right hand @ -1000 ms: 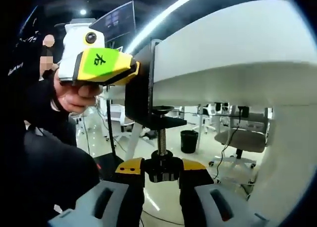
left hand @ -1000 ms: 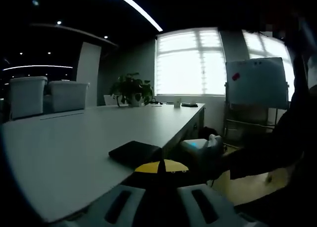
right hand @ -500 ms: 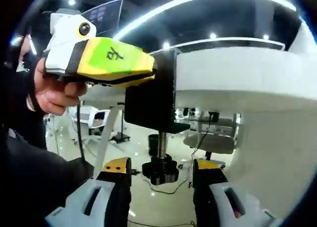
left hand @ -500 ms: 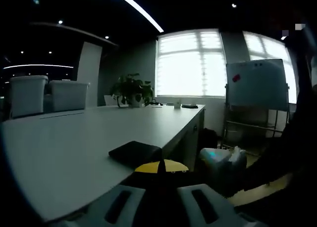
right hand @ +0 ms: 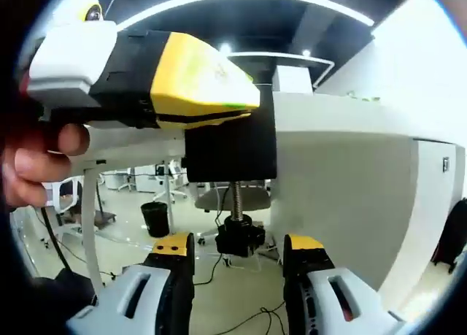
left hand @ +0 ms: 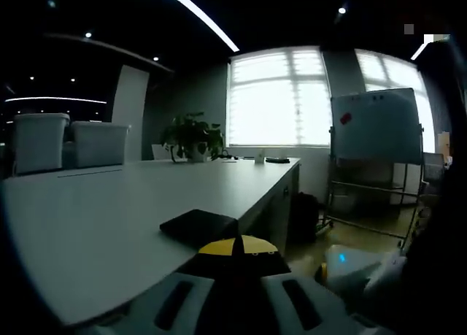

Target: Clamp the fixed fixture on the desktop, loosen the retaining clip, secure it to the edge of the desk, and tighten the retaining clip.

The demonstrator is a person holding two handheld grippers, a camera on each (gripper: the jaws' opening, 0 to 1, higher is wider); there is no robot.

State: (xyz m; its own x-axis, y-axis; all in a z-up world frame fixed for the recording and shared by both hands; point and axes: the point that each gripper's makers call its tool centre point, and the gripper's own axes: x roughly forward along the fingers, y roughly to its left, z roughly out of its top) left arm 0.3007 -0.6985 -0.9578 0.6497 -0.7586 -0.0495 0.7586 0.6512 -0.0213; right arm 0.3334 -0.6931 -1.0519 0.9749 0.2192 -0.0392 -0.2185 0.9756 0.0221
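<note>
A: At centre of the right gripper view: fixture (right hand: 230, 149), black, seated on the tabletop (right hand: 343, 116) edge, gripped by the left tool (right hand: 244, 105).

B: Knob (right hand: 238, 240) noted between the parted right tool (right hand: 238, 249). Tightening judged under way; closing and turning required next.

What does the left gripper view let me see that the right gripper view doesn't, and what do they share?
The left gripper view looks across the white desk's top: a flat black fixture plate, a potted plant, a whiteboard.

The right gripper view looks from below: the black clamp bracket, its threaded screw with black knob, and the other yellow-and-black gripper in a hand.

Shared: the desk and the clamped fixture.
</note>
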